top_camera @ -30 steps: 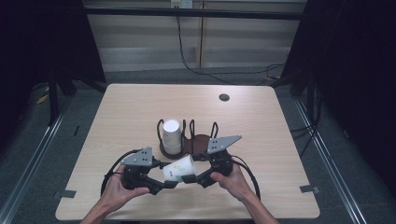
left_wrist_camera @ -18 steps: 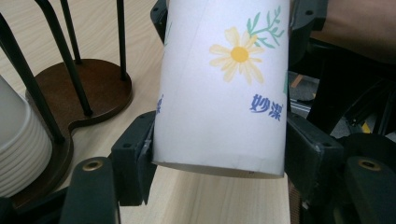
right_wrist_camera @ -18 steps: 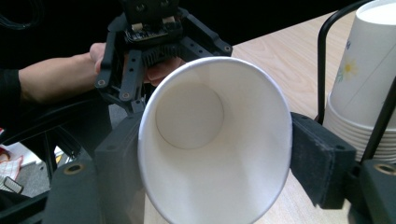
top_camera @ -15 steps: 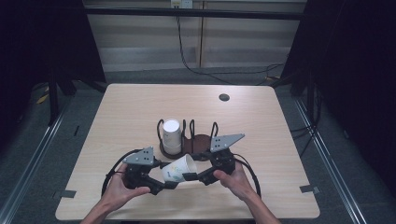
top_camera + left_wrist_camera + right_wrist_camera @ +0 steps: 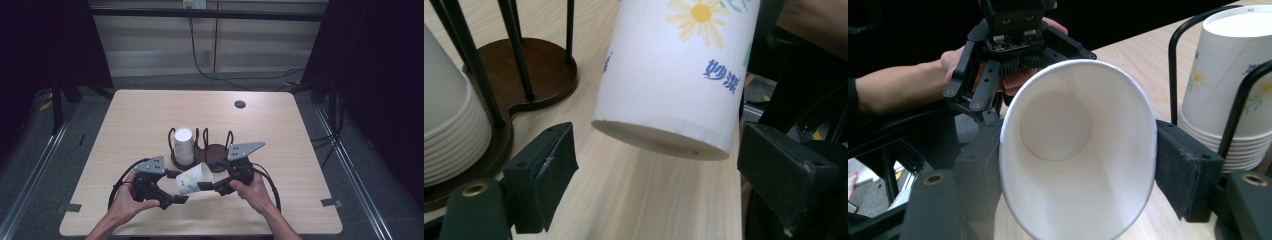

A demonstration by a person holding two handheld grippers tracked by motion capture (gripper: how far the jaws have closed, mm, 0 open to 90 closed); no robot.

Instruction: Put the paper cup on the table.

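Right gripper view shows right gripper (image 5: pixel 1073 165) clamping the paper cup (image 5: pixel 1078 150); left gripper (image 5: pixel 674 165) view shows it released.

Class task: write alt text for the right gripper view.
A white paper cup is squeezed at its rim between the right hand-held gripper's black jaws, mouth toward the camera. Behind, a hand holds the left hand-held gripper; stacked cups stand right.
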